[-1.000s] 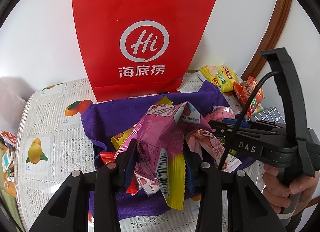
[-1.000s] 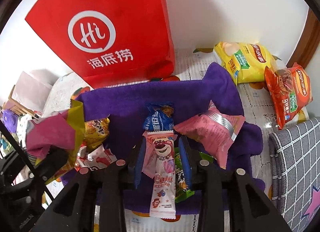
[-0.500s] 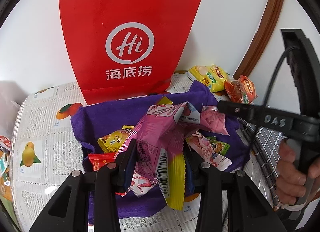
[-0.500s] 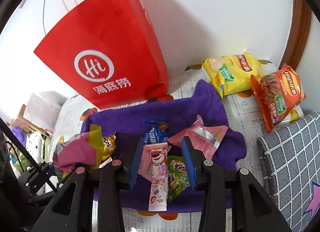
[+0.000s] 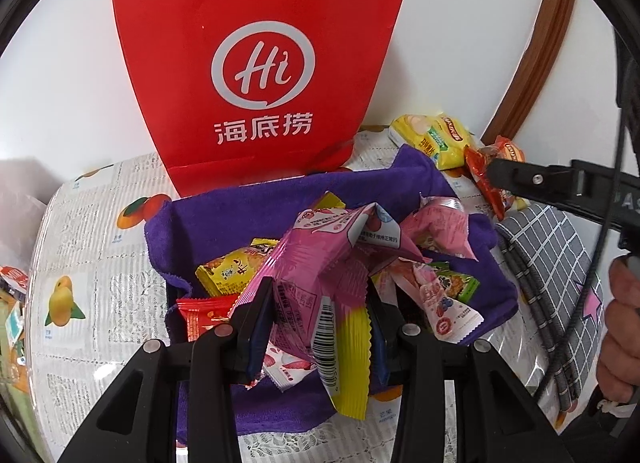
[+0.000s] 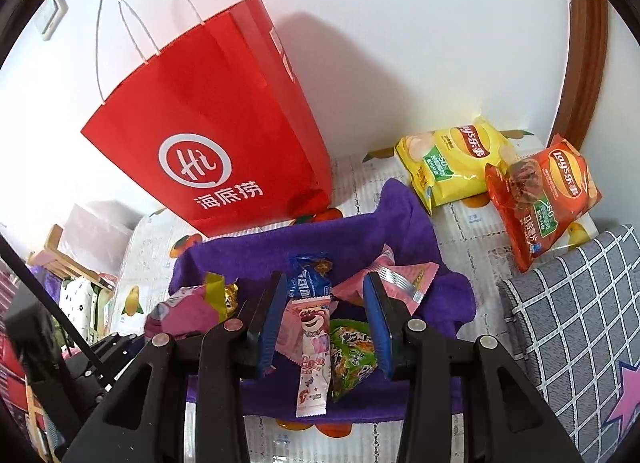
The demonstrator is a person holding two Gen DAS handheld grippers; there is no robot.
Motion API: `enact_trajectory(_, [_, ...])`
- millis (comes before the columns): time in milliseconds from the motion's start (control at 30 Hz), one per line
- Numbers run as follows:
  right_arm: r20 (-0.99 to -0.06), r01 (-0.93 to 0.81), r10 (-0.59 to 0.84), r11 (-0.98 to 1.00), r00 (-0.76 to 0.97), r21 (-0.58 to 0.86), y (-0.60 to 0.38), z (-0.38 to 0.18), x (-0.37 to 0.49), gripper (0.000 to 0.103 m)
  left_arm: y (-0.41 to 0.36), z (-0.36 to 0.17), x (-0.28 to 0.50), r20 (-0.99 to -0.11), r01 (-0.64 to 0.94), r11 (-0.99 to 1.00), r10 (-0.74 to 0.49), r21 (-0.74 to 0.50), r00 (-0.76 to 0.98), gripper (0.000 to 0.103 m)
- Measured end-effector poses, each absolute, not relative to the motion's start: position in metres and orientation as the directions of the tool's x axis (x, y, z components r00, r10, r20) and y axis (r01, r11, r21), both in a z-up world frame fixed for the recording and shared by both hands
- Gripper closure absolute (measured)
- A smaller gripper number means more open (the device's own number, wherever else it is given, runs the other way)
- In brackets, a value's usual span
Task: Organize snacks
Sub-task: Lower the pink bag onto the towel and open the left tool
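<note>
Nearest, a pink packet is clenched in the left claw, lifted clear of the pile, presumably for carrying to the bag. The right claw is held released above a bear-print packet, which lies between its pads untouched. Beyond, loose snacks rest on a purple cloth; farthest, the red bag stands upright against the wall.

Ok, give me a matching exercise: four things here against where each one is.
Things:
1. pink and yellow packet
2. red paper bag
3. yellow chip bag
4. bear wrapper snack

Places:
a. standing against the wall
b. lying on the purple cloth
c. clamped in the left tool
d. beside the orange chip bag

Pairs: 1-c, 2-a, 3-d, 4-b
</note>
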State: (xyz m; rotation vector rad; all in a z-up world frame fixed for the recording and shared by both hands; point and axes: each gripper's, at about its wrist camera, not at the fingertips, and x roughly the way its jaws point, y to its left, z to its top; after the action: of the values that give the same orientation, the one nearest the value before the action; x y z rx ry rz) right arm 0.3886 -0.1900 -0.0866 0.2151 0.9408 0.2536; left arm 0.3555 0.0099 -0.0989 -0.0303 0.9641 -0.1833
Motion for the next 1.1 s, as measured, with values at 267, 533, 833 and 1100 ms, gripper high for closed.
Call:
enact_trajectory(267, [-0.771, -0.134, 0.308, 0.95, 0.557, 0.283, -0.184, -0.086, 0.387, 0.062, 0.012, -0.104, 0.357, -0.83, 0.125, 0.986, -0.161, -0.111, 0.534, 0.063])
enact_trajectory(533, [-0.78, -0.146, 0.309, 0.95, 0.545, 0.274, -0.179, -0.09, 0.388, 0.061, 0.012, -0.104, 0.357, -0.831, 0.121, 0.986, -0.163, -0.117, 0.531, 0.063])
enact_trajectory(833, [-0.79, -0.157, 0.308, 0.951, 0.53, 0.266, -0.174, -0.095, 0.388, 0.061, 0.014, -0.103, 0.359, -0.835, 0.116, 0.982, -0.187, -0.148, 0.517, 0.061])
enact_trajectory(1100, [-0.798, -0.166, 0.308, 0.952, 0.518, 0.259, -0.17, -0.099, 0.388, 0.06, 0.018, -0.103, 0.361, -0.831, 0.11, 0.974, -0.226, -0.198, 0.508, 0.054])
